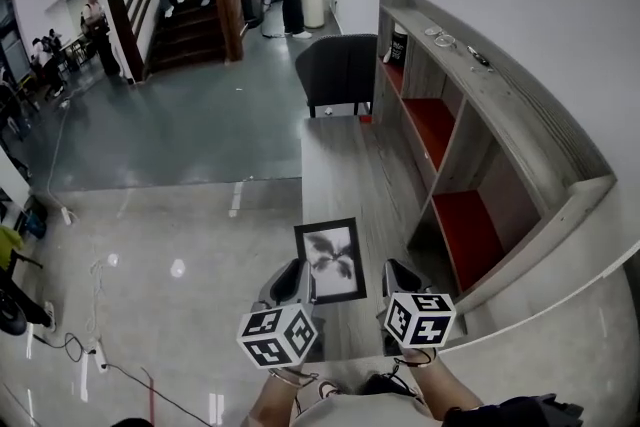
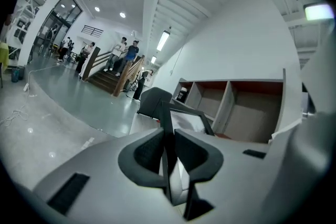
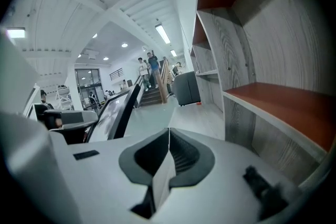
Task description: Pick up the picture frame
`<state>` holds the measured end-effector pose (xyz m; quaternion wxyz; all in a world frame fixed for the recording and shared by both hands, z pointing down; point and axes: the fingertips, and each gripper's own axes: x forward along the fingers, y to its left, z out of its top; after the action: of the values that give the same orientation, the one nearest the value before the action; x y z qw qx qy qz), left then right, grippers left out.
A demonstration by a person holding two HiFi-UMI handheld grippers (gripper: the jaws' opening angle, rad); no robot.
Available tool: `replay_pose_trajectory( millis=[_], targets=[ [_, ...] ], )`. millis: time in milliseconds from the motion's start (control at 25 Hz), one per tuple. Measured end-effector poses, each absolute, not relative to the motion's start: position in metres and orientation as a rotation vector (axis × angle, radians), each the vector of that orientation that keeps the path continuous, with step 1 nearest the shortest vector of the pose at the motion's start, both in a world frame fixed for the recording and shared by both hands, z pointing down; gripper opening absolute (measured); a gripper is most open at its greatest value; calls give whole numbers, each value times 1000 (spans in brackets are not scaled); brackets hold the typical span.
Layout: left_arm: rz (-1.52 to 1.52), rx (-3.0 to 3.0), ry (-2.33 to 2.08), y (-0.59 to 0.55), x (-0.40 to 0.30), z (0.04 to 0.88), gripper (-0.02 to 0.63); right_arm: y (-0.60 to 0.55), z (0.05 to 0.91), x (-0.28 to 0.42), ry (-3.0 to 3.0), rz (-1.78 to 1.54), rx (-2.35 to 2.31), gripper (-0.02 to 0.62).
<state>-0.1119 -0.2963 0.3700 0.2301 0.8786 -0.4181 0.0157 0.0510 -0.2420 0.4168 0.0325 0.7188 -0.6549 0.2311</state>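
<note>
Picture frame [image 1: 331, 260] hangs above the near end of a long table [image 1: 335, 165], its left edge clamped in the left gripper [image 1: 296, 283]. The right gripper [image 1: 402, 281] is pressed closed on nothing. The lift looks done; next, steady holding. The shelf's [image 1: 500, 115] far compartment holds a dark jar [image 1: 398, 47].

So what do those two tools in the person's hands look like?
Both the left tool and right tool are smooth light grey with dark ribbed pads. Each carries a white cube printed with black square markers.
</note>
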Motion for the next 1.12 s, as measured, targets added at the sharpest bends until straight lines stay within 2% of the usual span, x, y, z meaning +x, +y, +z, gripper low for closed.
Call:
replay_pose_trajectory(
  millis=[440,1120],
  targets=[
    [-39,2395,-1211,-268,-103,345,72,-225,377,58,-2143,616,2137,32],
    [-51,2390,-1313,-238,-112,336,72,-208,378,53,-2216,643,2058,32]
  ],
)
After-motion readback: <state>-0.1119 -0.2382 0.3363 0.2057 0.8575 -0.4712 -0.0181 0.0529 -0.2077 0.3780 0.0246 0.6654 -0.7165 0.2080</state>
